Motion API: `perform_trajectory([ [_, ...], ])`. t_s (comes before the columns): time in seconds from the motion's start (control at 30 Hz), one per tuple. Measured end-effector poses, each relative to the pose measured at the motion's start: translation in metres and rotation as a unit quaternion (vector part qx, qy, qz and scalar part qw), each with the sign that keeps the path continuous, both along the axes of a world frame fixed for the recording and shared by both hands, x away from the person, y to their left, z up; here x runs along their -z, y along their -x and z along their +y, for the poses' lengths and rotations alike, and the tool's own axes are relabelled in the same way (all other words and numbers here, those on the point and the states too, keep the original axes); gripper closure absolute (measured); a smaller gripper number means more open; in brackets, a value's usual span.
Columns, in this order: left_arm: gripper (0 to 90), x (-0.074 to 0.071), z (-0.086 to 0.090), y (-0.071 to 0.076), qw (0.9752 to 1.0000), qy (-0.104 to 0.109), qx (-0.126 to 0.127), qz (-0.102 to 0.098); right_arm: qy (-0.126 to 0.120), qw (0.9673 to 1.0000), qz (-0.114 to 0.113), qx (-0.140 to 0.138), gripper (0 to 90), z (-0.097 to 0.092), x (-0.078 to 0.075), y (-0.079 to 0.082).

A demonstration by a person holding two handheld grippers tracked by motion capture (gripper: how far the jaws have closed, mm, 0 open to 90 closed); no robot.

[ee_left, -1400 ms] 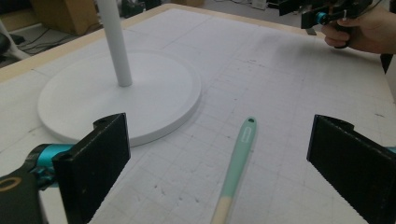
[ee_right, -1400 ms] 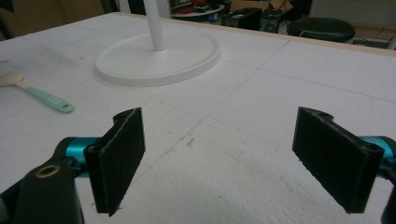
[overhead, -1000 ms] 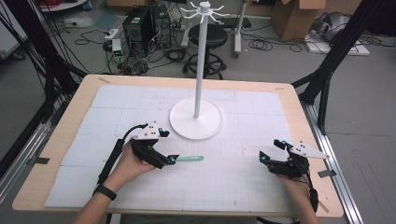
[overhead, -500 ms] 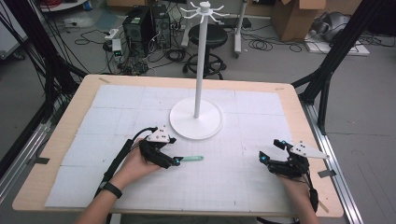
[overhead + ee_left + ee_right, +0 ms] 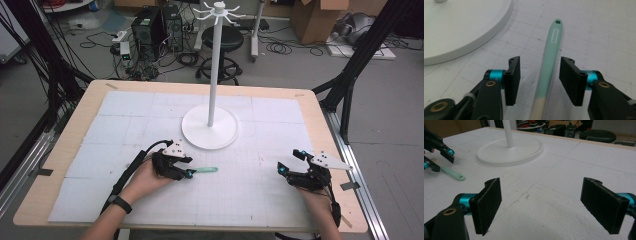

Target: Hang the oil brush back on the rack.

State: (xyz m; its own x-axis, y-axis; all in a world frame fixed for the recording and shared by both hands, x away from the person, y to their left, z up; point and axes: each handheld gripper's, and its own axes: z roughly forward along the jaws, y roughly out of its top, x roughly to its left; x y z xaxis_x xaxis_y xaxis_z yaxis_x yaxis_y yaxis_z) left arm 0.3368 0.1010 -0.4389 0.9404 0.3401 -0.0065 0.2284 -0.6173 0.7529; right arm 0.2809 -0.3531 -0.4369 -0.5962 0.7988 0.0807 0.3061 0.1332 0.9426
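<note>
- Your left gripper (image 5: 188, 173) sits low over the white gridded mat (image 5: 250, 200), its jaws straddling a mint-green utensil handle (image 5: 550, 57) that lies flat on the mat, just in front of the round base of the white hanging stand (image 5: 210, 131).
- In the left gripper view, the jaws have just been closing and stand partly open, one black pad (image 5: 513, 80) on each side of the handle with a clear gap left on both sides; nothing is gripped yet.
- The handle runs away from the gripper, its mint part ending in a small hanging hole (image 5: 558, 22), while the near end turns to a pale wood tone and passes out of sight below the jaws. What kind of head the utensil carries cannot be told.
- Your right gripper (image 5: 290, 172) rests near the right edge of the table (image 5: 65, 150), well apart from the utensil, jaws wide open and empty over bare mat; its own view takes in the stand's base and, far to one side, the left gripper at the handle.
- The step in hand reads as the pick-up: the handle is framed but the pinch is not made.
- The next move likely calls for closing squarely until both pads press on the handle, which lies slightly off centre, nearer the right-hand pad in the left gripper view; then lift cleanly off the mat.
- The hooks at the top of the stand (image 5: 218, 9) suggest the hole end is meant for hanging, so grip far enough back to leave that end free.
</note>
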Motion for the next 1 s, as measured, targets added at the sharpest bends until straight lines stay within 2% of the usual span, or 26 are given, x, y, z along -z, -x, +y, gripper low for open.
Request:
perform_trajectory([
  [0.13,59.2,0.0003,0.0009,-0.0003,0.9999,-0.006,0.004,0.009,-0.001,1.0,0.0,-0.001,16.5,0.0,-0.0001,0.0002],
  [0.27,61.6,0.0017,-0.0013,0.0007,0.9998,-0.015,0.013,0.005,0.001,1.0,-0.001,-0.001,16.5,0.0002,-0.0001,0.0001],
  [0.43,65.7,0.0018,-0.0016,0.0008,0.9998,-0.013,0.015,0.007,0.001,1.0,-0.001,-0.001,16.6,0.0002,0.0001,-0.0001],
  [0.63,75.0,0.0017,-0.0026,0.0023,0.9996,-0.016,0.02,0.006,0.0,1.0,-0.001,-0.001,16.6,0.0004,0.0,0.0],
  [0.8,78.1,0.0019,-0.0025,0.0022,0.9996,-0.016,0.022,0.008,0.003,1.0,-0.003,-0.003,16.6,0.0006,0.0002,-0.0002],
  [0.9,78.4,0.0019,-0.0031,0.0031,0.9996,-0.016,0.021,0.005,0.001,1.0,0.0,-0.003,16.5,0.0013,0.0002,0.0002],
  [0.93,78.7,0.0014,-0.0041,0.0047,0.9994,-0.021,0.025,-0.005,0.001,1.0,0.0,-0.003,16.5,0.0013,0.0002,0.0002],
  [1.0,79.3,0.0008,-0.0047,0.0058,0.9992,-0.027,0.028,-0.012,0.001,1.0,0.0,-0.003,16.5,0.0014,0.0001,0.0001],
])
